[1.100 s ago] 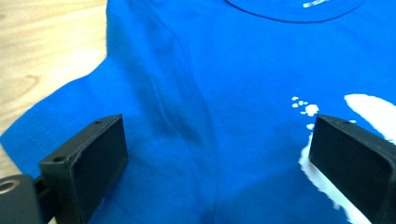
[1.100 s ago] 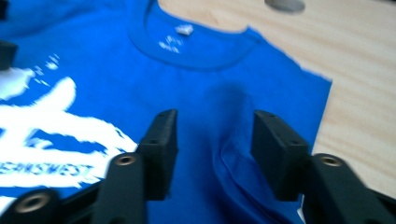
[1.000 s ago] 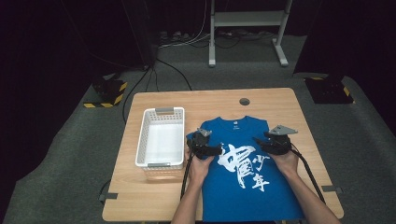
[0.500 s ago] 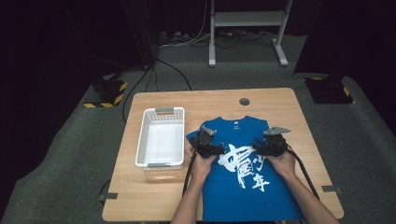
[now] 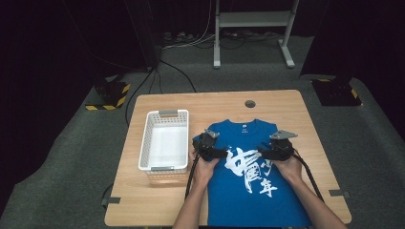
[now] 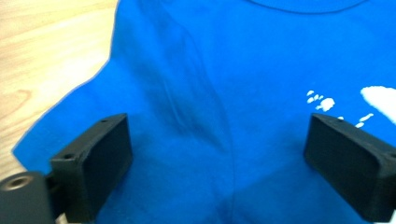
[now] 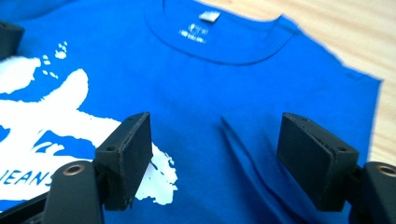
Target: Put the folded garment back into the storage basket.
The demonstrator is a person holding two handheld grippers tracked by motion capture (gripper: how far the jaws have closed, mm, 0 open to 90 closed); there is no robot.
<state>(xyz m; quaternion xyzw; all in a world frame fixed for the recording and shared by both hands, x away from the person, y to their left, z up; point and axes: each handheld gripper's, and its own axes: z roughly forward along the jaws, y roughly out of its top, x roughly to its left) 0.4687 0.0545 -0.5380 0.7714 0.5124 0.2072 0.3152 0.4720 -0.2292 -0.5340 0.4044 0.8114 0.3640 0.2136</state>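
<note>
T-shirt (image 5: 253, 181) lies flat under both my grippers, left gripper (image 6: 219, 154) and right gripper (image 7: 215, 149) jaws apart, nothing pinched; closing shallow risks grabbing one layer only, bunching cloth.

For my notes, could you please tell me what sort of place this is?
Probably a recording studio or lab: one wooden table on grey carpet, dark curtains all around, cables trailing across the floor.
</note>
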